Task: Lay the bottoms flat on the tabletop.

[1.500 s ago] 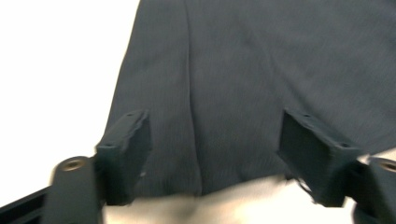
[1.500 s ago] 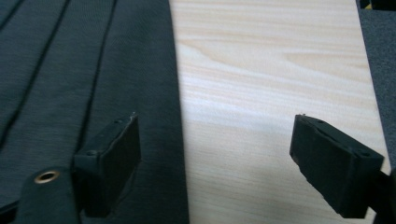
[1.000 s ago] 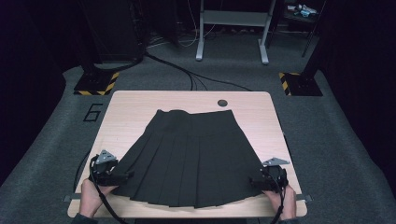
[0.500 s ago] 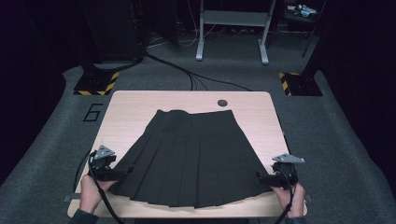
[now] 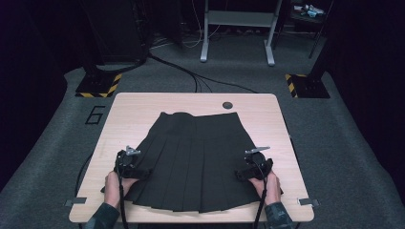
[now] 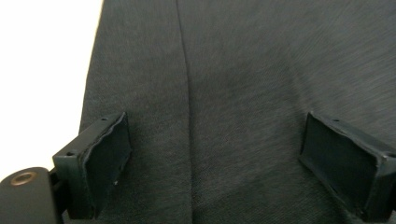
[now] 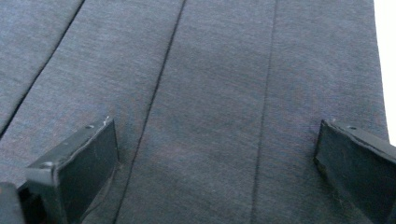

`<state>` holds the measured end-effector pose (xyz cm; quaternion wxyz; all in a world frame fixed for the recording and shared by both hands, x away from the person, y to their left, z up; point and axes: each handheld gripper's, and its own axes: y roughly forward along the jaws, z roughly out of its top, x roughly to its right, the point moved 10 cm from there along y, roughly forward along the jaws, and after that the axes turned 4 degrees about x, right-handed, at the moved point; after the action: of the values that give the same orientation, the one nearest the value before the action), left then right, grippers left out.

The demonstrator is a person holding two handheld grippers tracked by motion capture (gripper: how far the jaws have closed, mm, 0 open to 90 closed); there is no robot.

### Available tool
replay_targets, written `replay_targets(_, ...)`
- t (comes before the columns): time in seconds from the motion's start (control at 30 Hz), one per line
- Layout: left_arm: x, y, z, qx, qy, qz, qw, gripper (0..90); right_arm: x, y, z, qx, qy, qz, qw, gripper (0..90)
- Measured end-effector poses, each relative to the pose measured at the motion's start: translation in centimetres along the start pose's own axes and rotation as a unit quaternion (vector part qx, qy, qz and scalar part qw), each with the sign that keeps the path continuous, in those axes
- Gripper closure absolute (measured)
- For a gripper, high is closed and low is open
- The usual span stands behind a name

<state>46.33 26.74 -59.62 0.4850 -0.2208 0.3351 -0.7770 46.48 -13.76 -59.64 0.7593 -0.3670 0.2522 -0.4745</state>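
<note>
While both hands rest low at the near edge of the table (image 5: 143, 102), the black pleated skirt (image 5: 191, 157) lies flat across the middle of the tabletop, waistband at the far end and hem toward the person.

Left hand (image 5: 113, 183): comes in from the bottom of the high view, forearm angled slightly inward, holding the left gripper (image 5: 143, 172) level with its jaws pointed inward over the skirt's left side edge. In the left gripper view, the left gripper (image 6: 212, 158) has its jaws set wide apart above the cloth, a pleat line running between them; nothing is clamped. The jaws have just been opening.

Right hand (image 5: 272, 187): mirrors the left, forearm rising from the bottom edge, the right gripper (image 5: 239, 174) aimed inward over the skirt's right side. In the right gripper view, the right gripper (image 7: 217, 168) also stands wide open over the fabric, two pleat lines between the pads, no cloth pinched. These jaws too have just been opening.

A cable trails from each gripper back along the forearm.
</note>
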Motion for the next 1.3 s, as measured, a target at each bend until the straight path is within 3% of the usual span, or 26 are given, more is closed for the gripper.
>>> replay_targets(0.3,-0.2,1.1,1.0,-0.004,0.001,0.005,1.0000,3.6,0.9,0.9,1.2,0.000,0.003,-0.006,1.0000,0.0)
replay_targets(0.53,-1.2,2.7,2.9,0.001,0.000,0.010,1.0000,3.5,2.0,2.1,2.8,0.003,0.013,-0.015,0.9998,0.0)
replay_targets(0.8,-2.6,5.0,5.4,0.001,-0.015,0.018,0.9997,3.6,3.4,3.7,5.2,0.000,0.017,-0.018,0.9997,0.0)
replay_targets(1.3,-4.3,7.3,8.1,-0.023,-0.023,0.027,0.9991,3.7,5.6,6.2,8.7,-0.006,0.022,-0.020,0.9995,0.0)
